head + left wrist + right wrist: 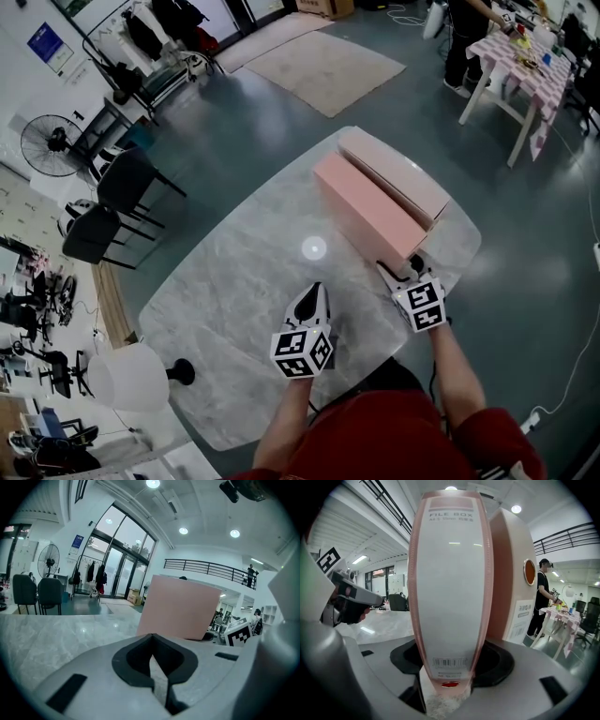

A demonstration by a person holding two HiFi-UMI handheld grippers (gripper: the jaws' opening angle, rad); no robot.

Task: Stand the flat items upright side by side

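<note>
Head view, lower centre: left gripper [317, 289] sits low over the bare marble table [216, 291], tongs pressed together w/ nothing in them, prob. parked clear of the work. To its right, the right gripper [401, 269] pinches the near end of the nearer pink file box [361, 211]. That box stands on edge at centre-right, close beside the paler 2nd box [398, 169]; the end grip likely lets it be steadied & squared w/o tipping, and both look upright already.
</note>
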